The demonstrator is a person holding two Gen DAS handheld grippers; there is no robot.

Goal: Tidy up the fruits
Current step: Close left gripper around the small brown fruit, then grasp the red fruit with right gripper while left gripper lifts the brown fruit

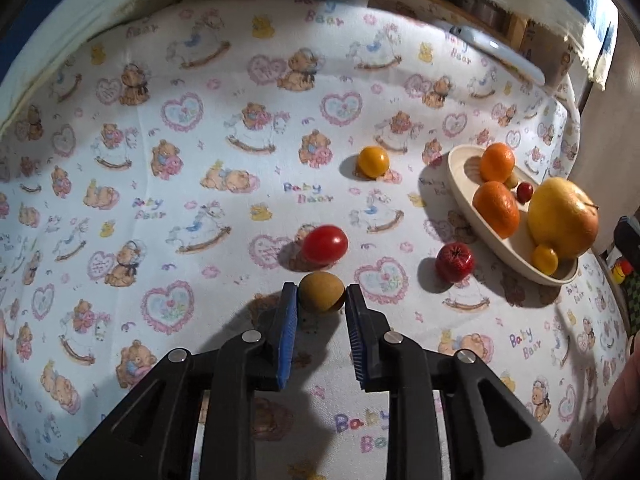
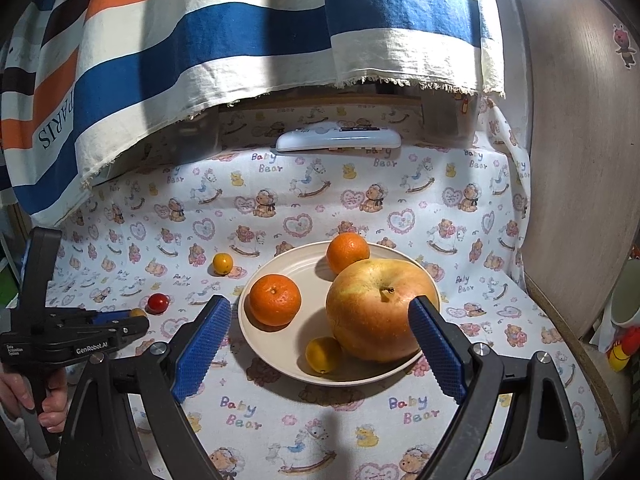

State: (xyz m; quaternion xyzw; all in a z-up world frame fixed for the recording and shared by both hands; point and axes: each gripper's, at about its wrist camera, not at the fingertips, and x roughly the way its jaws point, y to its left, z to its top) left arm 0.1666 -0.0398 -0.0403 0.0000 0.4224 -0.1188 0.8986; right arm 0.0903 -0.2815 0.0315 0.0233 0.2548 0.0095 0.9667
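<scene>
Taking the cream plate point(image 1: 460, 178) as the landmark, the scene runs from left to right across a tablecloth point(image 1: 160, 160) printed with bears and hearts.

Farthest left of the plate, the left gripper point(image 1: 321, 300) has its blue pads closed against the two sides of a small brownish-yellow round fruit point(image 1: 321, 297), pinched at the fingertips. In the right wrist view this gripper point(image 2: 134, 314) shows side-on, a hand point(image 2: 48, 400) around its handle, with only a sliver of the fruit visible at its tip.

Just beyond that fruit, still left of the plate, a red cherry tomato point(image 1: 324, 245) lies on the cloth. Farther back and nearer the plate sits a yellow cherry tomato point(image 1: 373, 162). A small dark red apple-like fruit point(image 1: 454, 262) rests just beside the plate's near rim, on the cloth.

On the plate lie two mandarins point(image 1: 497, 162), a large yellow-red apple point(image 1: 562, 218), a small yellow fruit point(image 1: 545, 259) against the apple's near side, and, between the mandarins and the apple, a tiny red fruit point(image 1: 525, 192) and a greenish one partly hidden.

The right gripper point(image 2: 320, 328) is spread wide with nothing gripped; its fingers stand one off the plate's left rim, one in front of the apple, apart from the fruit as far as can be told.

Behind the plate, a white remote control point(image 2: 338, 140) lies at the far edge of the cloth under a striped hanging cloth point(image 2: 240, 32).
</scene>
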